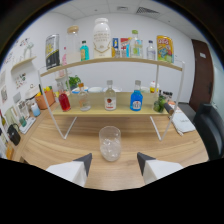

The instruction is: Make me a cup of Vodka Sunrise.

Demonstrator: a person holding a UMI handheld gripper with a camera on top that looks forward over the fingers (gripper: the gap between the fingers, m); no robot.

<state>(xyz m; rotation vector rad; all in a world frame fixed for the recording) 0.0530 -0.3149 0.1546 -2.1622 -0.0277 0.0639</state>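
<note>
Gripper [114, 161] fingers spread apart, empty, clear glass [110, 143] standing just ahead on wooden table [60, 142], bottles on shelf [107, 111] beyond

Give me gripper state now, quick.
Gripper: open, holding nothing; the glass stands on the table just ahead of the fingers.

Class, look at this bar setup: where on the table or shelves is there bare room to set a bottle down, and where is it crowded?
Bare wood lies on the table either side of the glass, which stands just ahead of the open tool. The lower shelf has small gaps between its bottles, as beside the blue bottle; the top shelf is crowded.
</note>
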